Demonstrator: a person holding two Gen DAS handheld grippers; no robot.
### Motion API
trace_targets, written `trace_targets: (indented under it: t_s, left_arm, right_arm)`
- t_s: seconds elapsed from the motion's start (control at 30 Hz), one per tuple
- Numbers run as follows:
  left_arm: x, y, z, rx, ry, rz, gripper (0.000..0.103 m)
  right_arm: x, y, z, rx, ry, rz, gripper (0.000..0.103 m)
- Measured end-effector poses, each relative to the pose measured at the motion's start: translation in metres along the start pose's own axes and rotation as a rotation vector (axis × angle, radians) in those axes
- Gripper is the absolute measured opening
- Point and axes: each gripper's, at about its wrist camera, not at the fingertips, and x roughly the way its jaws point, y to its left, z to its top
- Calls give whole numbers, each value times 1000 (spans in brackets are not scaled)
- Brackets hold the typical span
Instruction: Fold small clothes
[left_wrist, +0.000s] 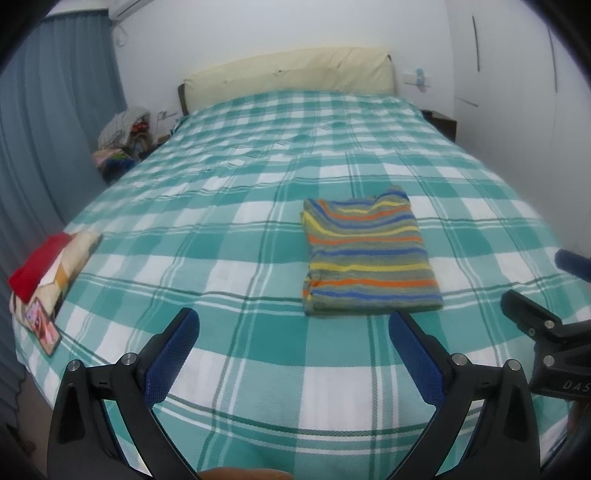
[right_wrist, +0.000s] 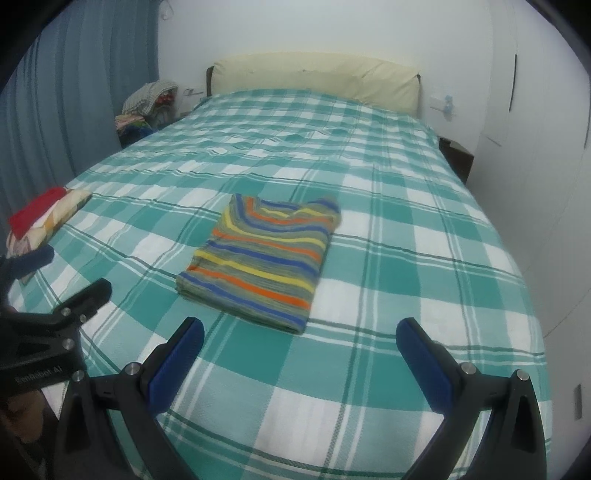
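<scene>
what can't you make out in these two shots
- Underside and inner layers of the folded striped top: hidden by its own top layer, both views.
- Pile beside the bed's far left corner: too small and blurred to identify, both views.
- Stack under the red cloth: cut off by the fisheye rim, left view.
- Right gripper: only partly inside the left view's edge.
- Left gripper: its base is cut off by the bottom edge.

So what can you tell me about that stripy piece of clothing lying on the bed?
The striped garment looks like a soft knit top, grey-green with orange, yellow and blue bands. It is folded into a neat, flat rectangle several layers thick, neckline at the far end. It lies on the green-and-white checked bedspread, which alone touches it; both open grippers are clear of it.
</scene>
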Motion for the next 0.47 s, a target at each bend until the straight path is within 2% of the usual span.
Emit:
trace_targets:
  t_s: [0.2,0.3,0.47]
  left_arm:
    - [-1,5,-1,-26,-10,-16,103]
    - [-2,7,-3,-45,-2,-42,103]
    - [-3,1,-6,-25,-10,-32,103]
  right_arm:
    - [-8,-3,-1,-9,-17,-50,102]
    - [-10,-6,-1,-5,-20,-51,102]
    - [-9,-6,-1,-8,-18,-49,102]
